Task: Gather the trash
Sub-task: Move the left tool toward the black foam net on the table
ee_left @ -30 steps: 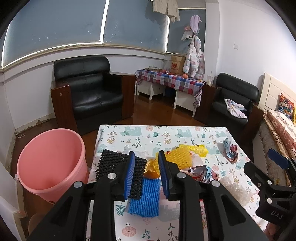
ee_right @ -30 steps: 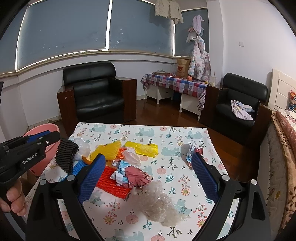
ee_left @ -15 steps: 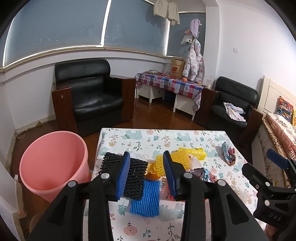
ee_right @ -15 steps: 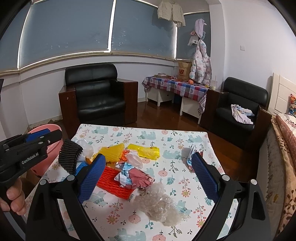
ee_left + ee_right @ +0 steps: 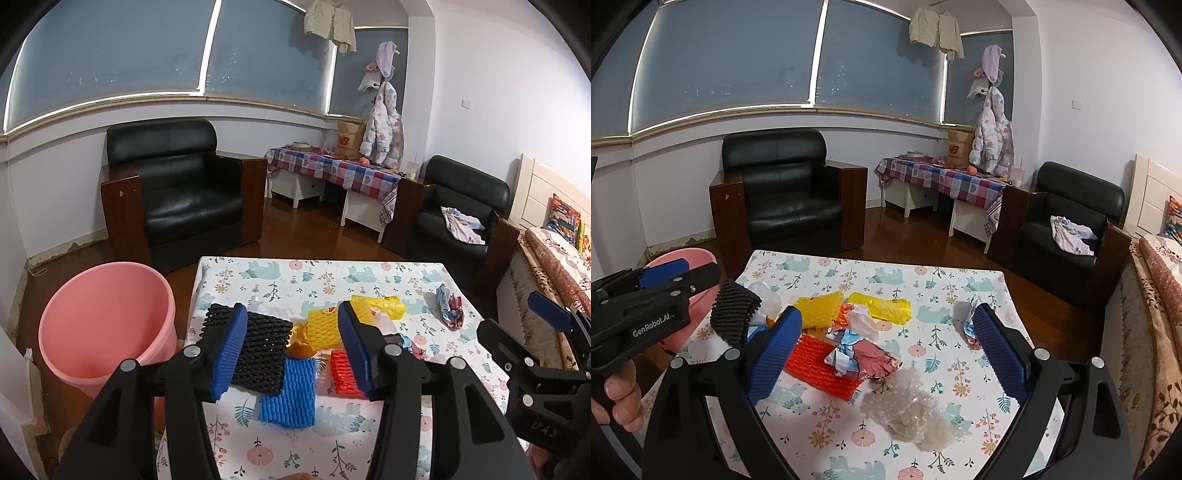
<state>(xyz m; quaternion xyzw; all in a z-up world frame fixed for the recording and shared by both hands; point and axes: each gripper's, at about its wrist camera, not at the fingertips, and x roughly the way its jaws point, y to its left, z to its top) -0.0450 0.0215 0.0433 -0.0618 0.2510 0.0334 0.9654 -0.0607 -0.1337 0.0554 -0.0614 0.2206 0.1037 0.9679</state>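
Note:
Trash lies on a floral-clothed table [image 5: 369, 273]: black foam net [image 5: 258, 347], blue foam net [image 5: 290, 395], red foam net [image 5: 820, 369], yellow foam nets [image 5: 323, 325], crumpled wrappers [image 5: 860, 354], clear plastic wad [image 5: 912, 406], a wrapper apart at the right [image 5: 448, 308]. A pink bucket [image 5: 99, 317] stands left of the table. My left gripper [image 5: 291, 347] is open and empty above the black and blue nets. My right gripper [image 5: 886, 343] is wide open and empty above the red net and wrappers.
A black armchair [image 5: 181, 199] stands behind the table, a second one [image 5: 458, 214] at the right. A checked-cloth side table [image 5: 332, 173] is against the far wall. A bed edge [image 5: 554, 258] runs along the right.
My left gripper's jaws have opened wider over the second. Both grippers have pulled back and up slightly from the table. The trash has not moved.

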